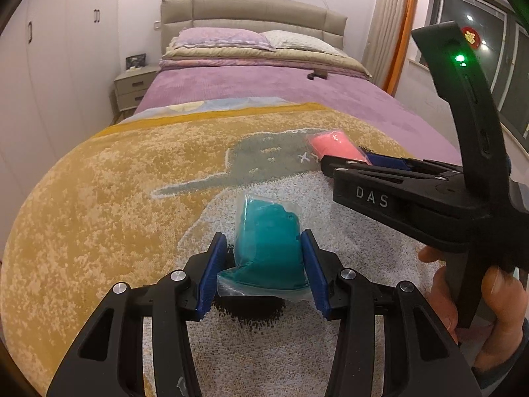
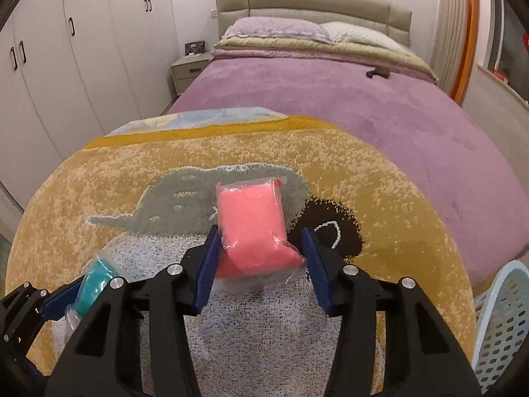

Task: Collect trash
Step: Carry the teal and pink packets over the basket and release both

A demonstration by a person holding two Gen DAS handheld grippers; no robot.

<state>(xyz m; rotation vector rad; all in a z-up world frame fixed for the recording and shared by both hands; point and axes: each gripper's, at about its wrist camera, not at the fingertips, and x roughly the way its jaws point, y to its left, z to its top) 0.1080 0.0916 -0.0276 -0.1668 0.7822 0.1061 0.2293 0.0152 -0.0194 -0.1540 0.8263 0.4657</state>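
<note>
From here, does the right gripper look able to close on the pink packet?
Probably yes: the right gripper already straddles the pink packet on the yellow blanket, jaws open, with nothing between them and the packet.

Both grippers are matte black plastic linkages with triangular cut-outs, round silver screws at the pivots and ribbed blue pads (image 1: 211, 278) lining the fingers. The right gripper (image 1: 347, 162) carries raised "DAS" lettering and a curved black fin with a glowing green light. The person's bare right hand (image 1: 476, 301) shows a dark cuff.
</note>
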